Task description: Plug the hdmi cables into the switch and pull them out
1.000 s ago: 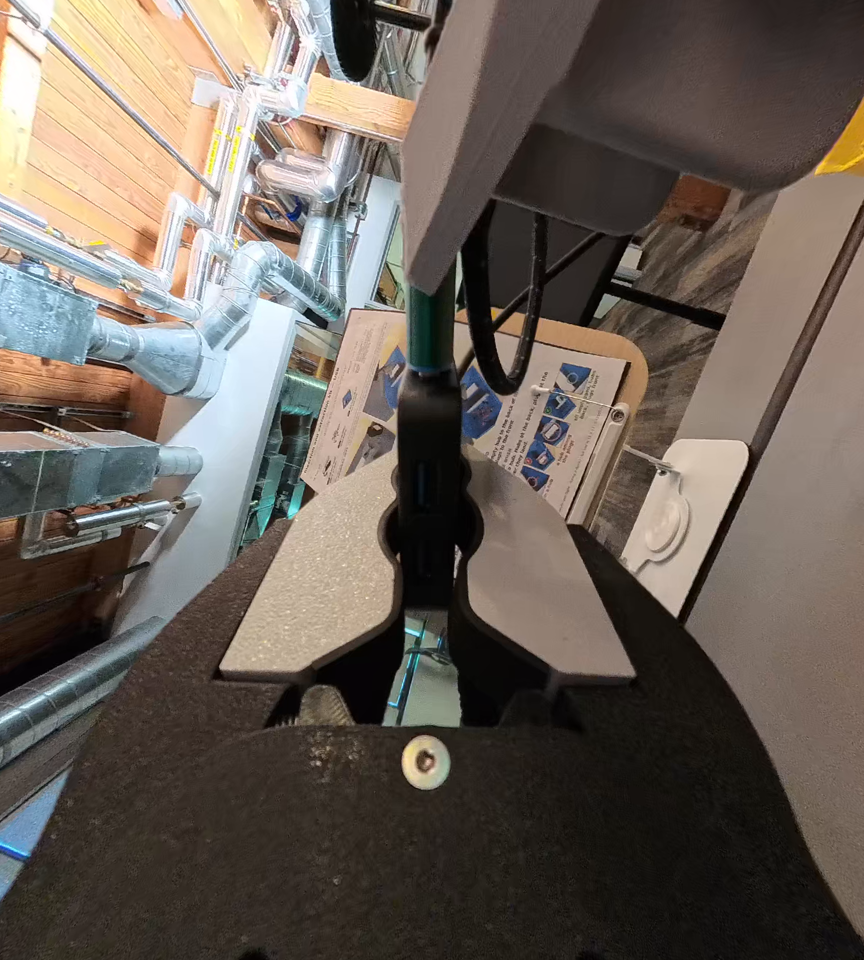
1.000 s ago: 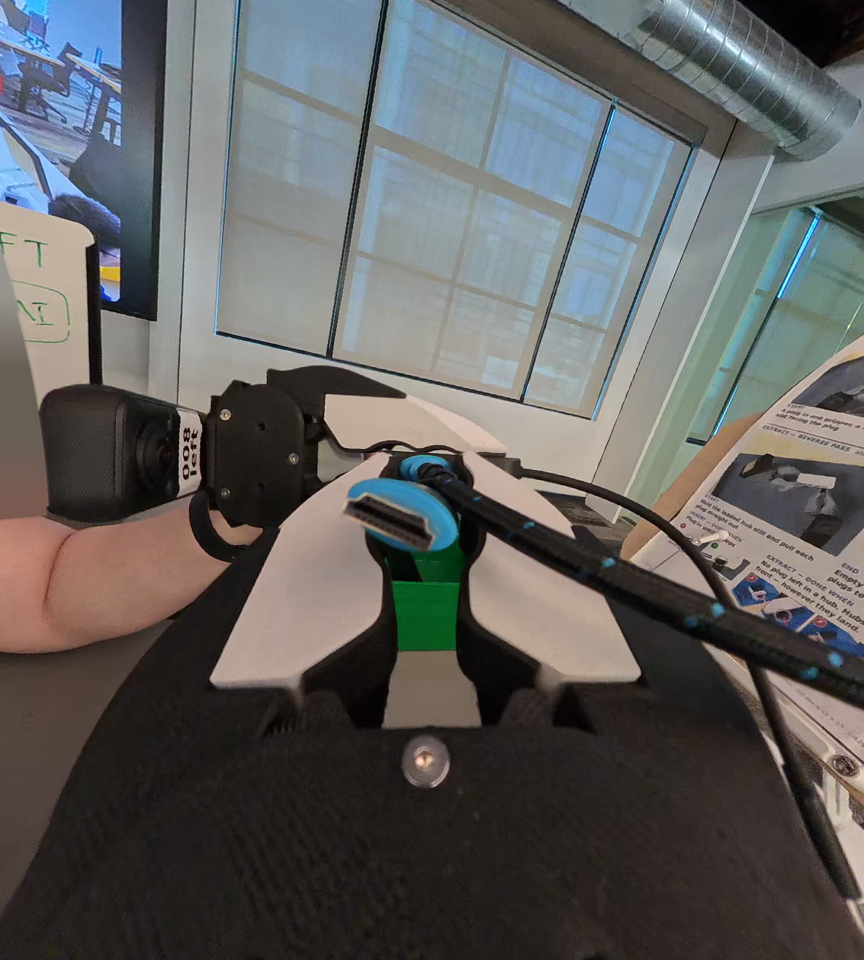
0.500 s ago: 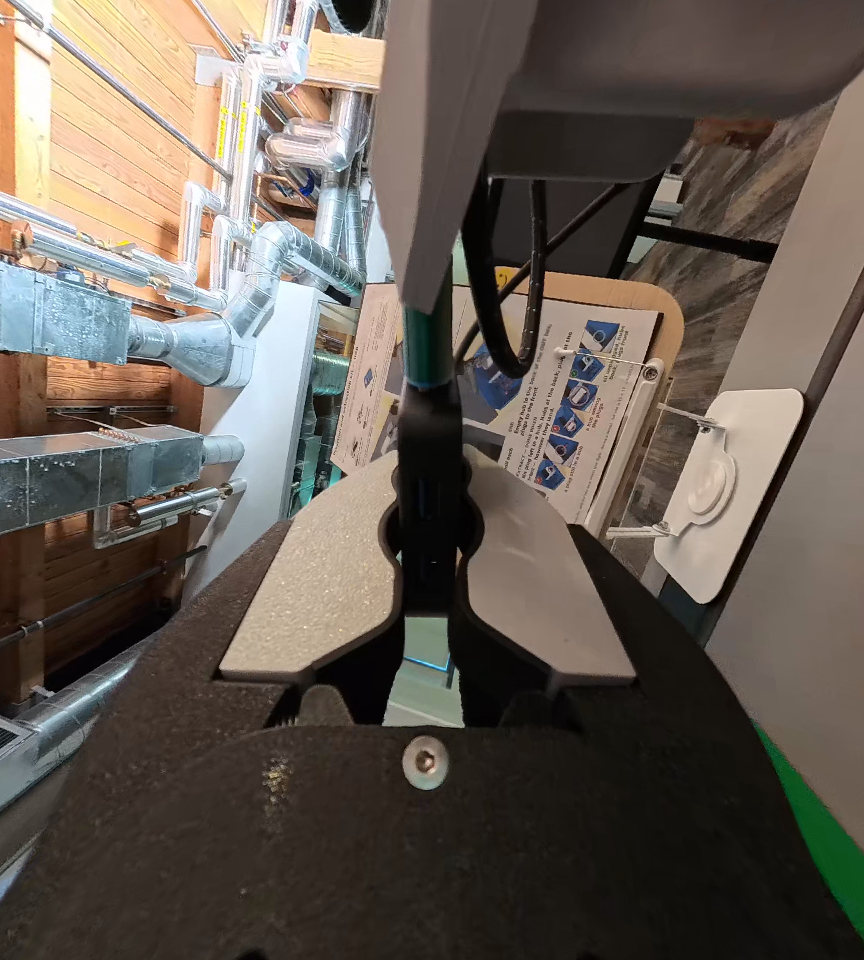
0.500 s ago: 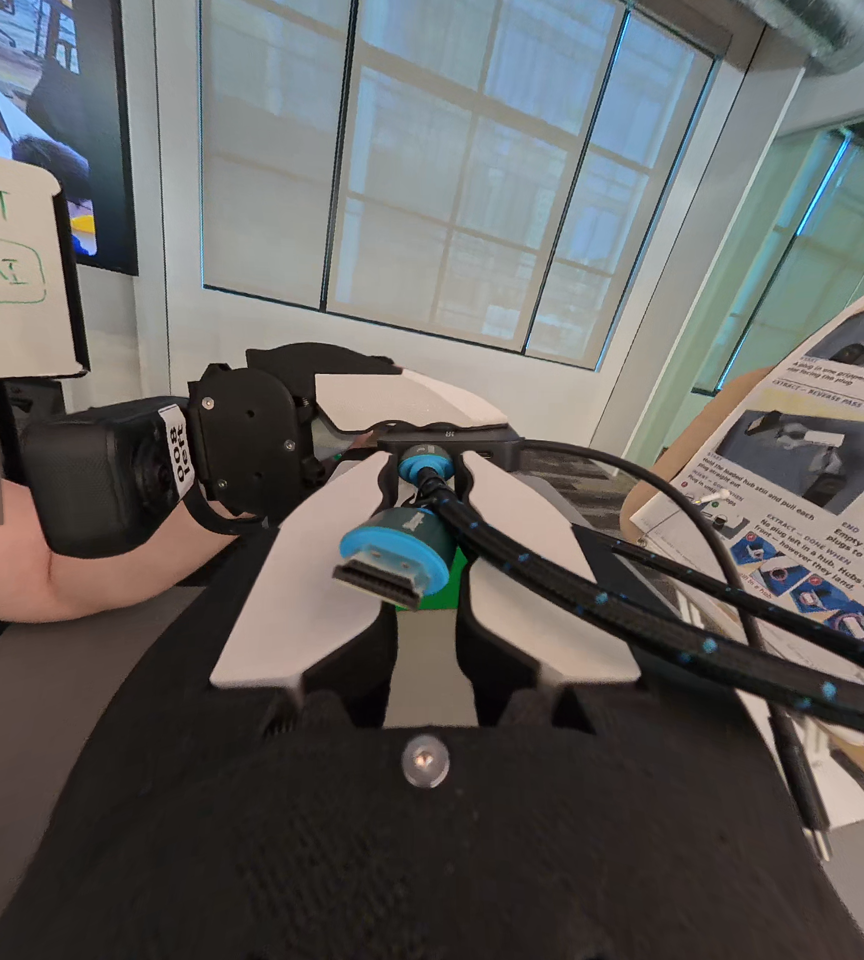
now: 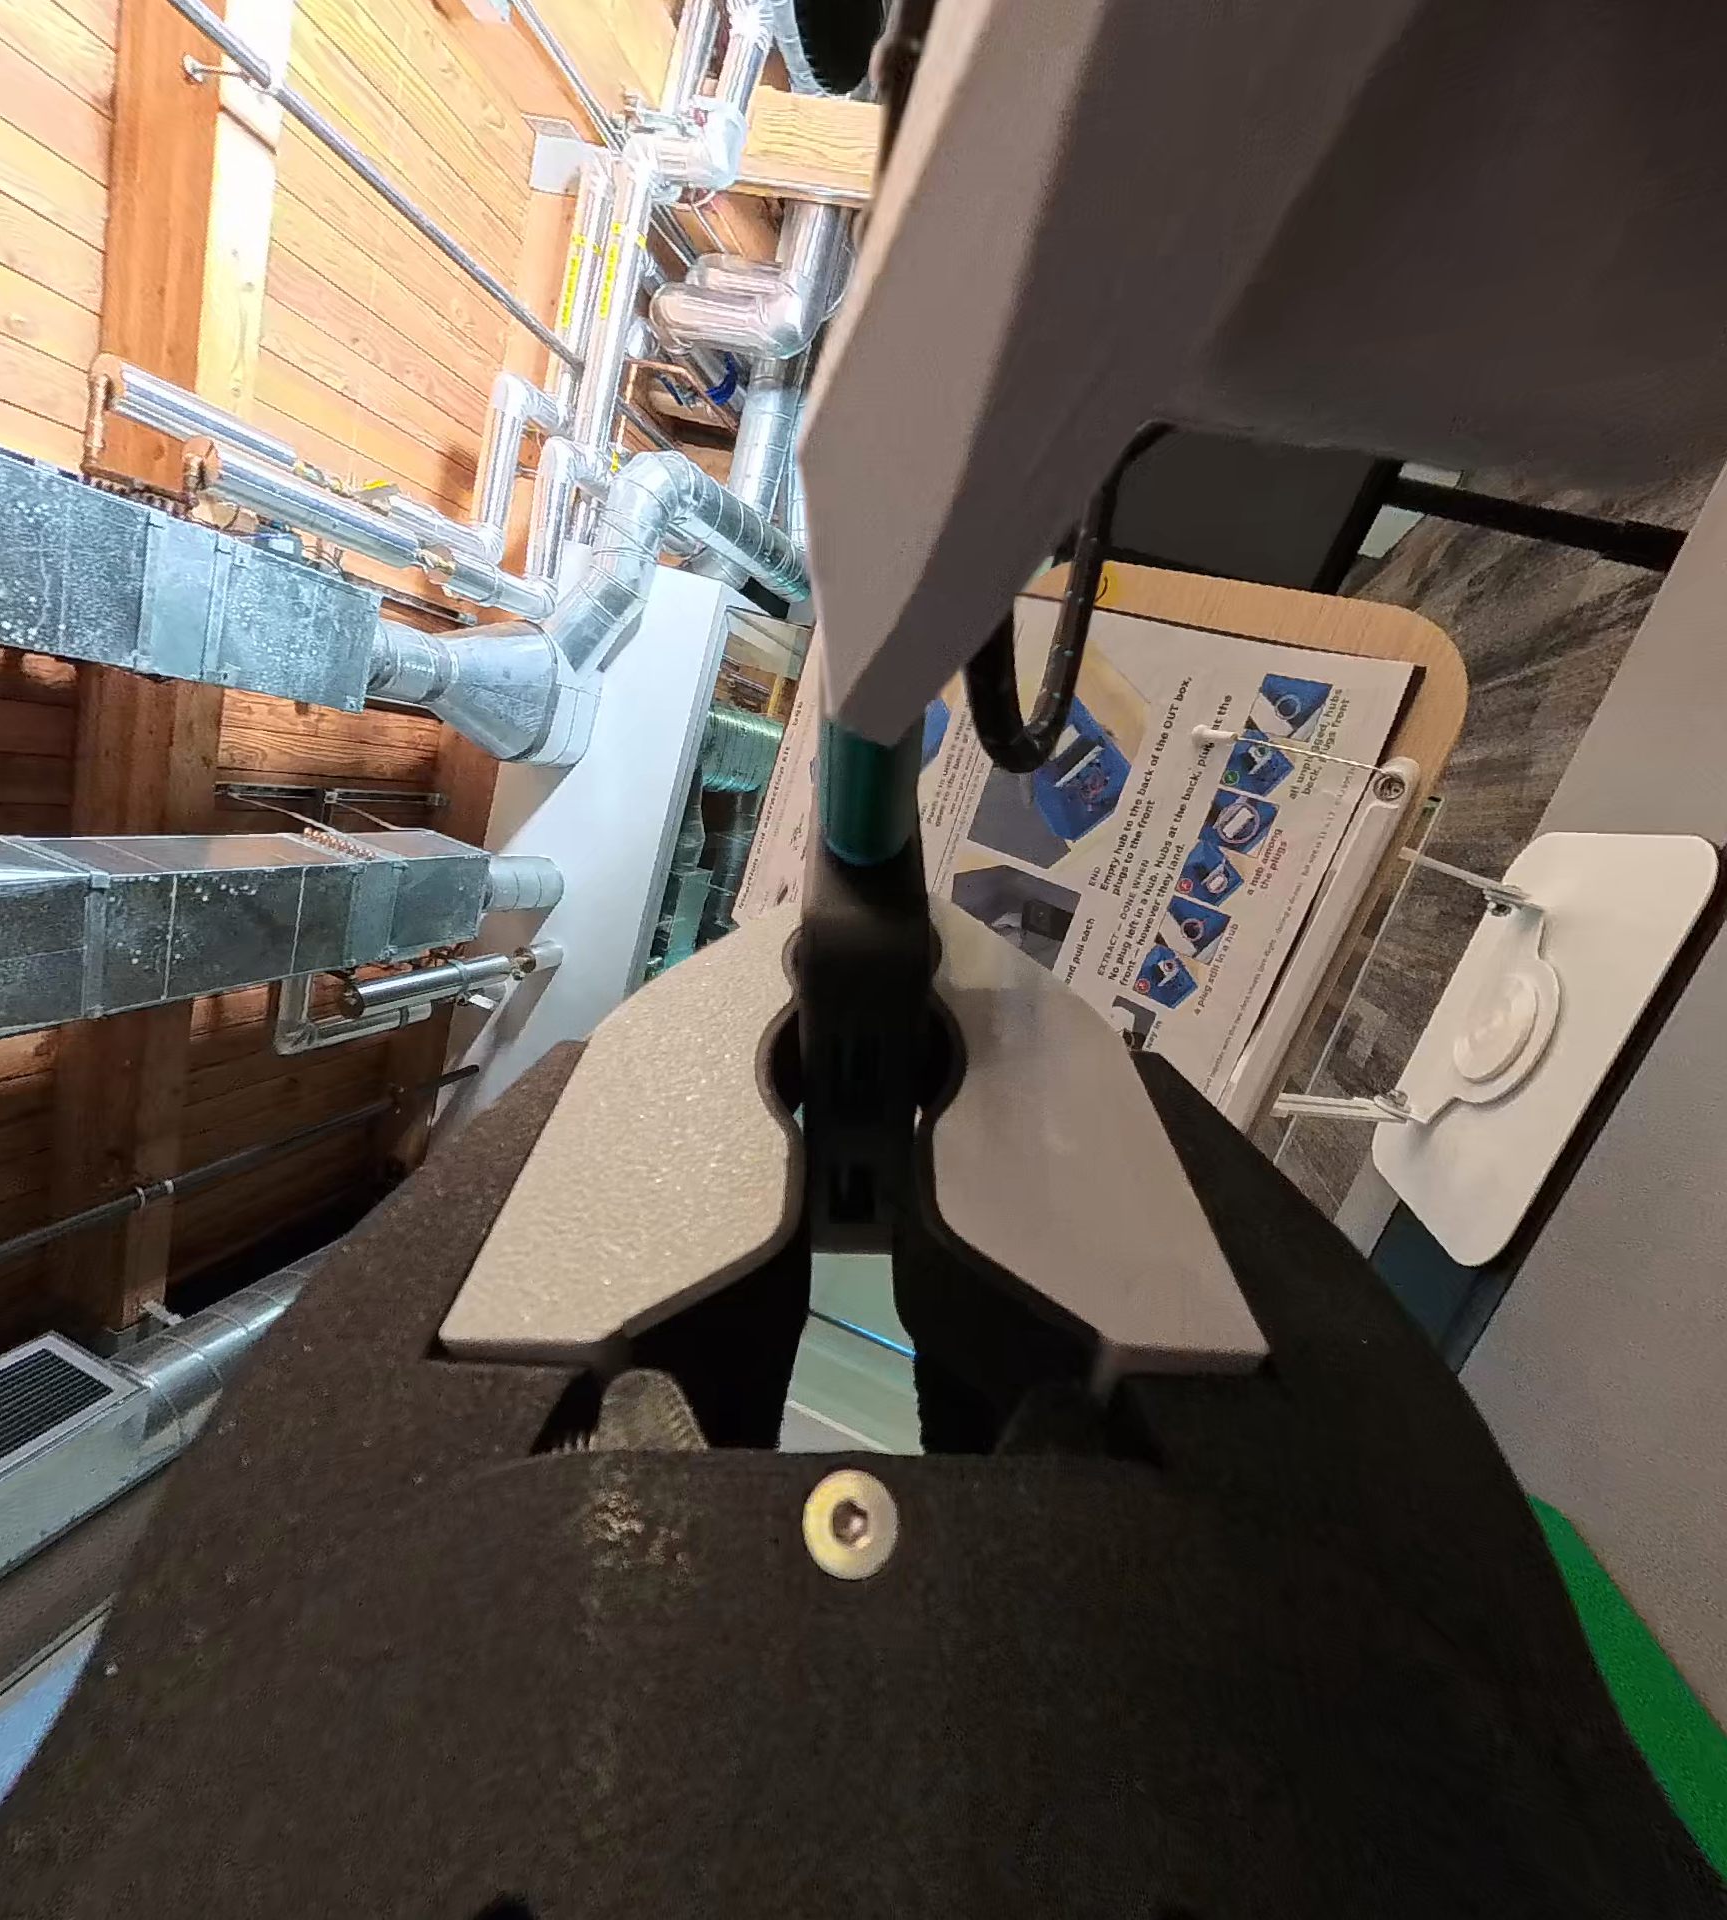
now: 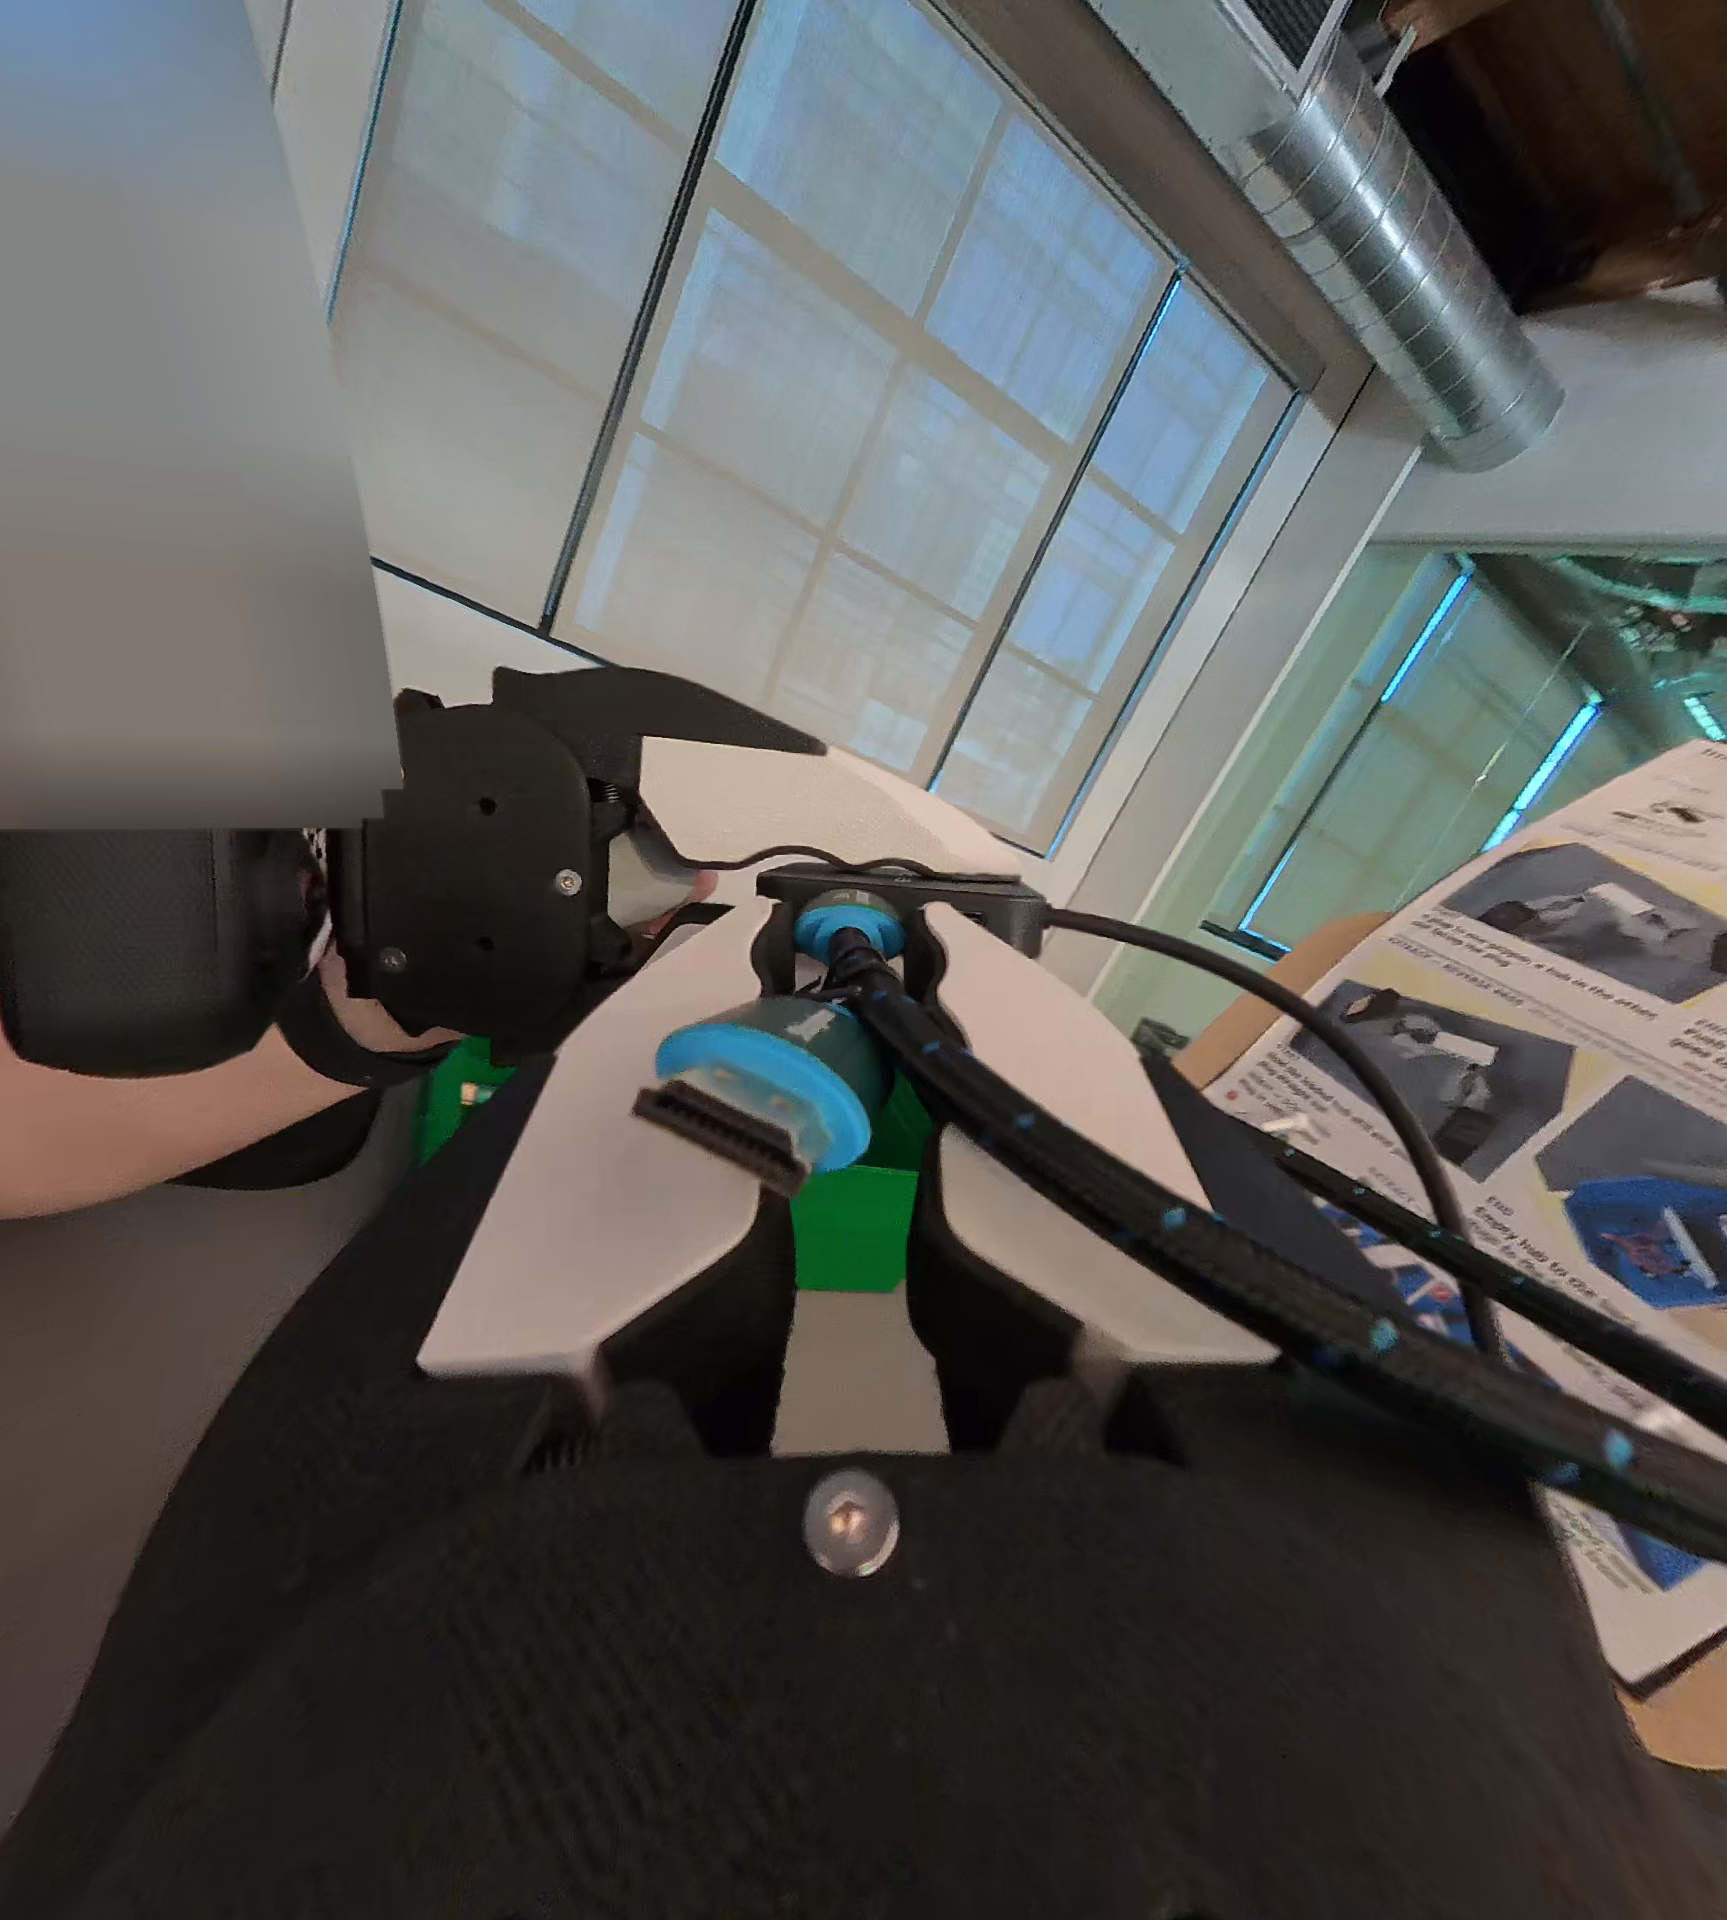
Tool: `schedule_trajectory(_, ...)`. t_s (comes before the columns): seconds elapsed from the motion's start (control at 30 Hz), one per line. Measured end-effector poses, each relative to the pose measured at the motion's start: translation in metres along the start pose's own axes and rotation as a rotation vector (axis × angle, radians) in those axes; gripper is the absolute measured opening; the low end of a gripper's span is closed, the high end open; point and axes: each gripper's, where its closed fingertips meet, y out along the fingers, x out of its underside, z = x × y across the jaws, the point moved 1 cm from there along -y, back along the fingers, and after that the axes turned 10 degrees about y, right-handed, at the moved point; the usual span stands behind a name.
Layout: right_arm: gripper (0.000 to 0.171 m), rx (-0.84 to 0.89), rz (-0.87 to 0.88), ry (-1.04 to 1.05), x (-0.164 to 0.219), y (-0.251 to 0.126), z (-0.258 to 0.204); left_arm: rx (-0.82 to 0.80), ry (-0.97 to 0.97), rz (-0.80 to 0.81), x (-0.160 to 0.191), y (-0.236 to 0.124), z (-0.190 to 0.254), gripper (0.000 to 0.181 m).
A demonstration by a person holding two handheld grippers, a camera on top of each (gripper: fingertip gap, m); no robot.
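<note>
One free plug [image 6: 771, 1091] (blue-collared) lies over right claw [image 6: 846, 951].

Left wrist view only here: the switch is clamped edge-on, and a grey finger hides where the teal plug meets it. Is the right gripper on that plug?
Observer: Yes. The right gripper is shut on a blue-collared plug that sits against the switch. I cannot tell whether it is fully seated.
Operator: Any other plug around?
Observer: A second plug lies loose on top of the right gripper, with its bare metal end facing the camera.
Operator: Anything else attached to the switch?
Observer: A thin lead leaves its right end.
</note>
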Motion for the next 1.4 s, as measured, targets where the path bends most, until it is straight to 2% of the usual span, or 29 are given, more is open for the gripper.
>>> schedule_trajectory(0.27, 0.022, 0.101, -0.008, -0.151, 0.002, 0.005, -0.003, 0.019, -0.019, -0.018, 0.001, 0.003, 0.002, 0.013)
schedule_trajectory(0.33, 0.021, 0.046, -0.015, -0.117, -0.001, 0.000, 0.000, 0.013, -0.021, 0.007, -0.003, 0.003, 0.001, 0.013)
schedule_trajectory(0.47, 0.022, -0.097, 0.006, -0.013, -0.010, -0.013, 0.001, -0.104, -0.012, 0.112, -0.015, -0.004, -0.012, 0.014)
schedule_trajectory(0.6, 0.022, -0.218, 0.026, 0.036, -0.015, -0.024, -0.005, -0.158, -0.044, 0.142, -0.021, -0.008, -0.020, 0.018)
schedule_trajectory(0.77, 0.022, -0.289, 0.030, 0.091, -0.015, -0.031, -0.006, -0.154, -0.020, 0.191, -0.032, -0.014, -0.019, 0.019)
schedule_trajectory(1.27, 0.023, -0.233, -0.004, 0.165, -0.006, -0.028, 0.009, -0.071, 0.038, 0.186, -0.037, -0.014, -0.003, 0.015)
schedule_trajectory(1.4, 0.022, -0.275, 0.011, 0.191, -0.002, -0.028, 0.006, -0.076, 0.066, 0.231, -0.037, -0.016, -0.003, 0.015)
